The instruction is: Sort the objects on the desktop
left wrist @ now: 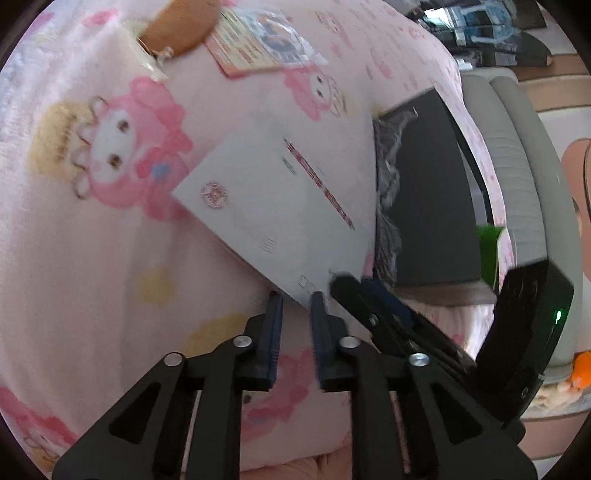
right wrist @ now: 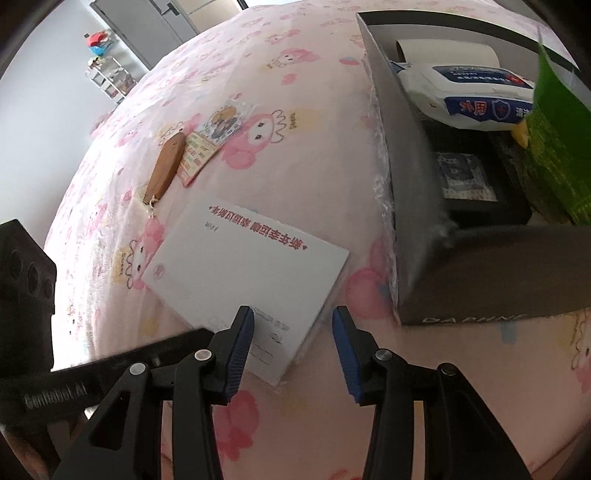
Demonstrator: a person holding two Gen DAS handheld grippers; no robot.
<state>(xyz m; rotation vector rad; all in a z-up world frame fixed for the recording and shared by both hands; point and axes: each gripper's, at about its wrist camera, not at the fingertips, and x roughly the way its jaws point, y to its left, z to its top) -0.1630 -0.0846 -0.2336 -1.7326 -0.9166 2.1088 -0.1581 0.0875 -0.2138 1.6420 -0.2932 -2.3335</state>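
Note:
A white envelope [left wrist: 280, 206] [right wrist: 243, 266] with red printing lies flat on the pink cartoon blanket [right wrist: 314, 166]. My right gripper [right wrist: 293, 314] is open, straddling the envelope's near corner, and its left pad overlaps the paper's edge. From the left wrist view it [left wrist: 347, 282] reaches in from the right over that same corner. My left gripper [left wrist: 296, 299] has a narrow gap between its jaws, right at the envelope's corner, and the pads do not press on the paper. A brown wooden piece [right wrist: 166, 166] [left wrist: 177, 29] and a printed card packet [right wrist: 207, 144] [left wrist: 258, 40] lie farther off.
A grey open box [right wrist: 406, 184] [left wrist: 432, 192] stands right of the envelope. It holds a white wipes pack [right wrist: 461, 96], a green packet [right wrist: 554, 147] and a dark framed item [right wrist: 465, 181]. Shelves and cabinets [right wrist: 110, 77] stand beyond the bed.

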